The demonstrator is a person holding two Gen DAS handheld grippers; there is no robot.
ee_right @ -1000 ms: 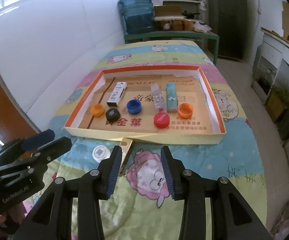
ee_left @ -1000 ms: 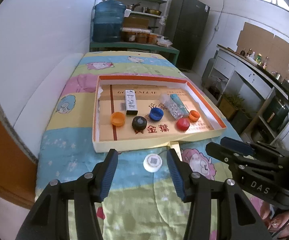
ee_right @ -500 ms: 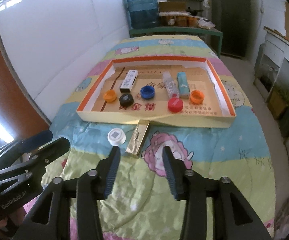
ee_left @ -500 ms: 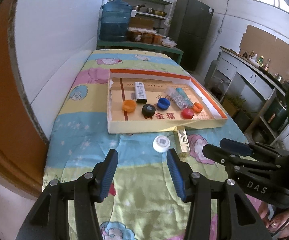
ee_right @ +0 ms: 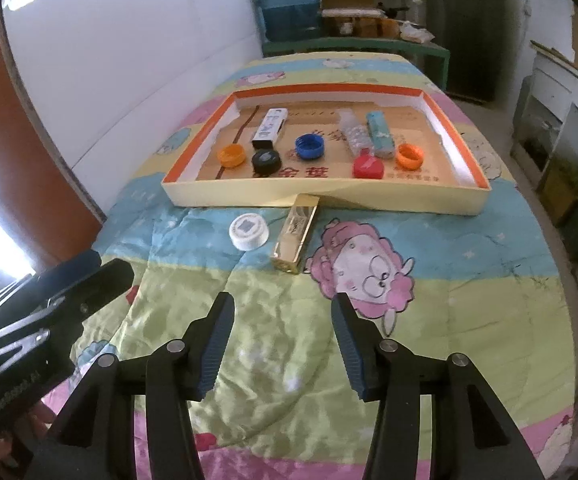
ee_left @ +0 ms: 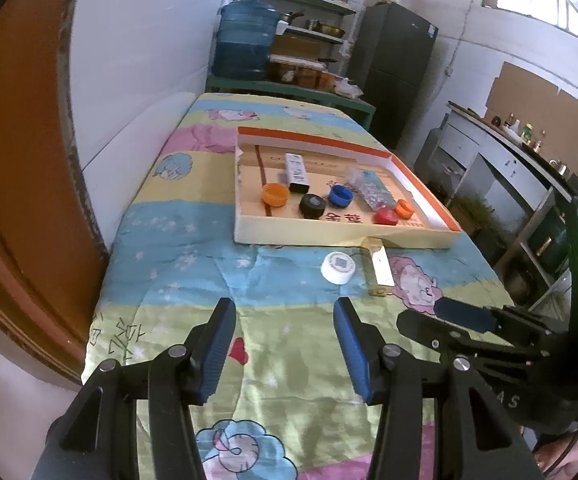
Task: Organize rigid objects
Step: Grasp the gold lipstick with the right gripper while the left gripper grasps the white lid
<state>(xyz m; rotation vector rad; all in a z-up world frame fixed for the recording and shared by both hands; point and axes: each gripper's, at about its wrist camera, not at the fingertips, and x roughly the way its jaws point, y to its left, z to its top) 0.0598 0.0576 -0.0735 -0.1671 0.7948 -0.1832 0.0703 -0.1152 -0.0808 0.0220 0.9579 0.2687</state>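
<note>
A shallow cardboard tray [ee_right: 369, 200] [ee_left: 329, 236] with an orange rim lies on the cartoon quilt. It holds orange, black, blue and red bottle caps, a small white-and-black box [ee_right: 269, 127], a clear packet and a teal box. A white cap [ee_right: 248, 231] [ee_left: 338, 267] and a gold bar-shaped box [ee_right: 295, 238] [ee_left: 378, 267] lie on the quilt in front of the tray. My left gripper [ee_left: 285, 344] is open and empty, well short of the white cap. My right gripper [ee_right: 281, 344] is open and empty, short of the gold box.
The quilt-covered table [ee_right: 469, 280] runs along a white wall on the left. A blue water jug [ee_left: 245, 38] and shelves stand at the far end. A counter [ee_left: 529, 160] lies to the right. Each gripper shows at the side of the other's view.
Both grippers have pulled back from the tray toward the near end of the table. The white cap and gold box now lie farther ahead. Jaws stay open.
</note>
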